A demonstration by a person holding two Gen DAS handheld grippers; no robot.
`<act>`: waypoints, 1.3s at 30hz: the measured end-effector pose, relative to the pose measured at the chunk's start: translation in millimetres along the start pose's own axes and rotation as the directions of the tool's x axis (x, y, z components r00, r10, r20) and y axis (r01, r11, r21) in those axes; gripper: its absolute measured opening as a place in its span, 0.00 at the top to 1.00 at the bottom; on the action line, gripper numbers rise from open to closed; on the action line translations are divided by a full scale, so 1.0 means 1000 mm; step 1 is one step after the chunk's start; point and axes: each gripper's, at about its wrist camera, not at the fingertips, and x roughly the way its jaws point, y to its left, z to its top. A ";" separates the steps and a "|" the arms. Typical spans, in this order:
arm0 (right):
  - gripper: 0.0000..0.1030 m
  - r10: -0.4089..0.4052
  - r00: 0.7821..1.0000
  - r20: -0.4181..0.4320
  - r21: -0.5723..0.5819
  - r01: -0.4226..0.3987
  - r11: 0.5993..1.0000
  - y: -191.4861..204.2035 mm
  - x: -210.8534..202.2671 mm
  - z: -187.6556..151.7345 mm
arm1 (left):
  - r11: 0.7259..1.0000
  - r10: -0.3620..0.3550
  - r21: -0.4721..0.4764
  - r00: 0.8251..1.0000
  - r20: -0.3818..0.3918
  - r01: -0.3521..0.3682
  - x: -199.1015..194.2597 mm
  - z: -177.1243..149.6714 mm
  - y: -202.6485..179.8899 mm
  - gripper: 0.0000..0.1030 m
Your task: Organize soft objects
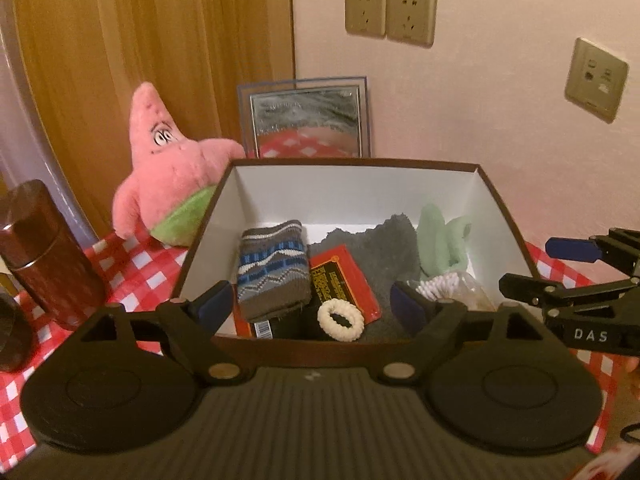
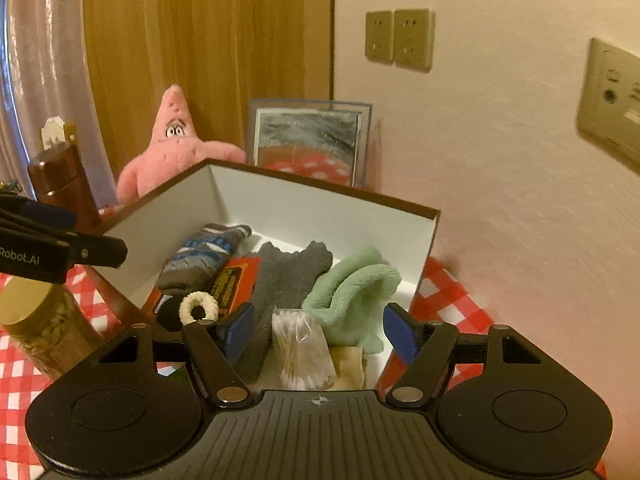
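The open box (image 1: 500, 208) sits near the checkered table's (image 1: 132, 264) back edge, holding a grey towel (image 2: 288, 276), green cloth (image 2: 352, 292), striped sock (image 1: 272, 268) and cream scrunchie (image 1: 340, 320). Outside its back-left corner leans the pink plush (image 1: 168, 168). Over its front edge, left gripper (image 1: 312, 300) and right gripper (image 2: 320, 330) both gape, holding nothing.

The pink starfish plush (image 1: 172, 184) loses its lower right side behind the box (image 1: 200, 236) wall. The black item (image 2: 170, 312) under the cream hair ring (image 2: 199, 307) is too hidden to name. Print on the red packet (image 1: 344, 284) is unreadable. The nut jar (image 2: 44, 332) is half covered by the left gripper (image 2: 96, 246), whose fingers barely show.
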 end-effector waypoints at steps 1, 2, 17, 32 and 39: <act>0.31 -0.001 1.000 0.002 0.010 0.001 1.000 0.001 -0.005 -0.001 | 1.000 -0.001 -0.001 1.000 0.007 0.001 -0.006 -0.002 0.000 0.18; 0.31 -0.002 1.000 0.005 0.020 0.002 1.000 0.001 -0.010 -0.003 | 1.000 -0.001 -0.002 1.000 0.014 0.001 -0.012 -0.005 0.000 0.18; 0.31 0.034 0.999 0.030 0.142 -0.038 0.989 0.026 -0.099 -0.031 | 1.000 0.015 0.018 0.999 0.031 -0.016 -0.117 -0.057 -0.005 0.18; 0.31 0.022 1.000 -0.006 0.204 -0.020 0.979 0.132 -0.193 -0.098 | 0.999 -0.045 -0.009 0.998 -0.038 0.044 -0.209 -0.150 0.051 0.18; 0.31 -0.003 0.999 -0.037 0.248 0.012 0.969 0.199 -0.234 -0.137 | 0.998 -0.061 0.023 0.997 -0.056 0.063 -0.266 -0.202 0.085 0.18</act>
